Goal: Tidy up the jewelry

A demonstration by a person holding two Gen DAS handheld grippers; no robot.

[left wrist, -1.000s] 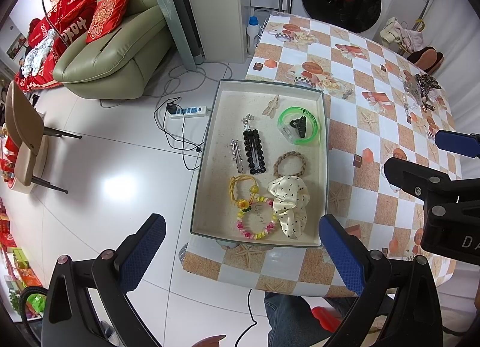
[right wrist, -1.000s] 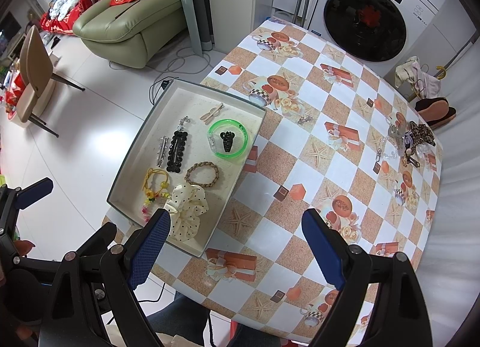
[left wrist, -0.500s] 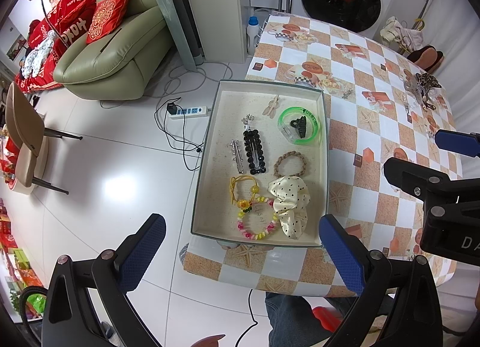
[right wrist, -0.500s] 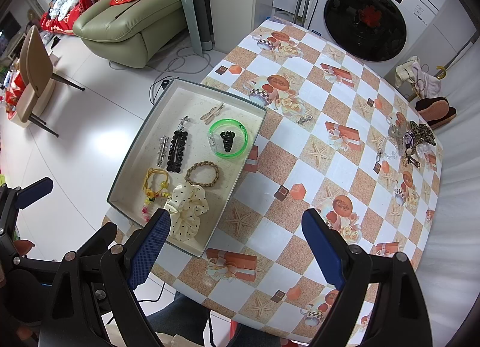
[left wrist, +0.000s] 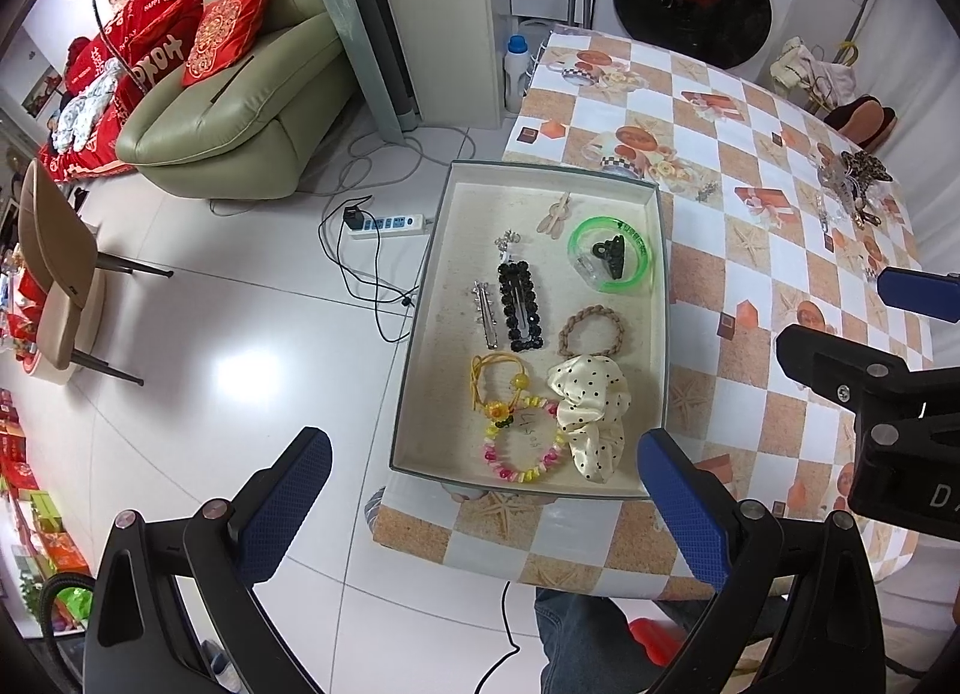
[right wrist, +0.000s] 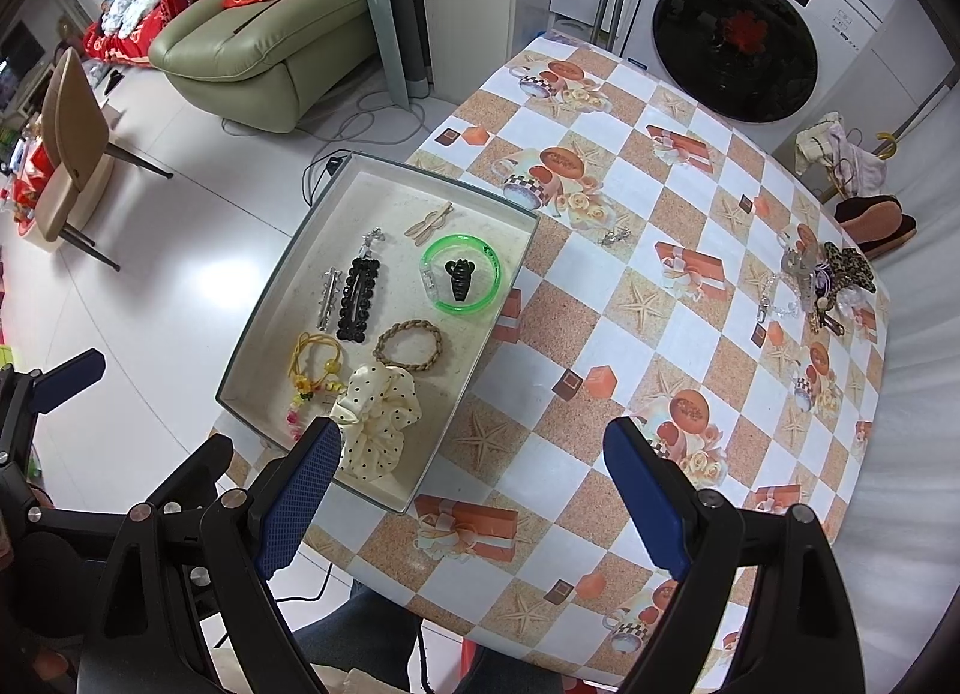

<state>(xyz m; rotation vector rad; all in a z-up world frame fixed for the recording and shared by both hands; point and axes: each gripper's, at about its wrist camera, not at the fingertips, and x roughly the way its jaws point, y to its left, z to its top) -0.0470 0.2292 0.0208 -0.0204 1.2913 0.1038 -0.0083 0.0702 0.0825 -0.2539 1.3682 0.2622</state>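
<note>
Checkered tablecloth [right wrist: 600,334] carries a tray [left wrist: 657,298] of sorted hair accessories at its left edge, unsorted jewelry pile [right wrist: 822,280] at the far-right edge, as left gripper [left wrist: 480,490] and right gripper [right wrist: 474,490] hover, jaws spread, empty, seemingly awaiting the next pick.

A red cushion [left wrist: 161,4] on the green sofa [left wrist: 240,118] reads "HAPPY WEDDING" in white, and the red cushions beside it carry large white Chinese characters. The washing machine [right wrist: 750,28] bears the brand "Panasonic" on its top panel. On the black body of the right gripper, seen from the left wrist, a white "D" shows, the rest cut off.
</note>
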